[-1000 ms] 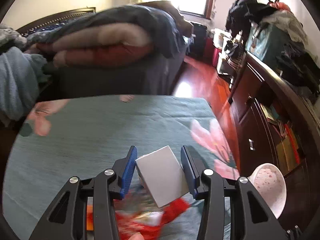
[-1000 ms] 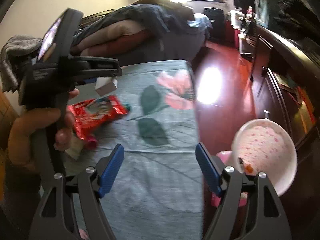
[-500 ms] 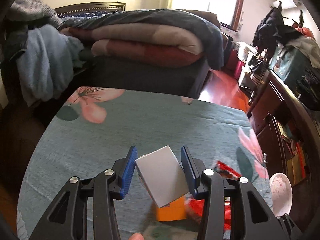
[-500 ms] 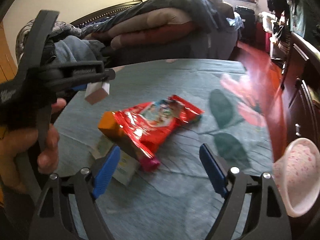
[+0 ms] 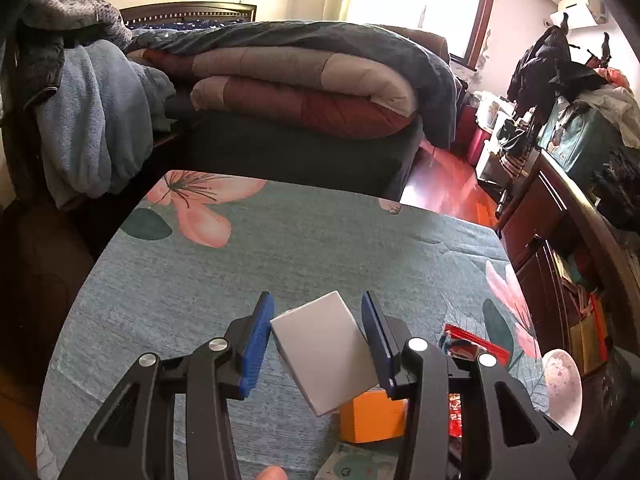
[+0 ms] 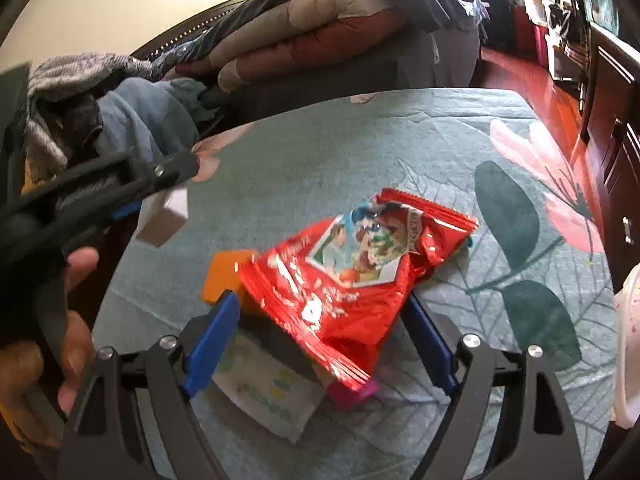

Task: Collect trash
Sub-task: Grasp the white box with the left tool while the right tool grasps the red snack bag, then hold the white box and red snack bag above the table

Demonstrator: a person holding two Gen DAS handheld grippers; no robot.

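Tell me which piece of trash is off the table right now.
The small white box, gripped in the left gripper above the cloth. The red snack bag, orange box and pale tissue pack all lie on the table.

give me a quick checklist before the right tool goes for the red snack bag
1. Right tool wide enough for the red snack bag: ok, pads apart on either side.
2. Bag free of other trash: not ok, it lies over the orange box and paper packet.
3. Left tool gripping the white box: ok.
4. Left tool out of the way: ok, off to the side.
5. Bin reachable: cannot tell.
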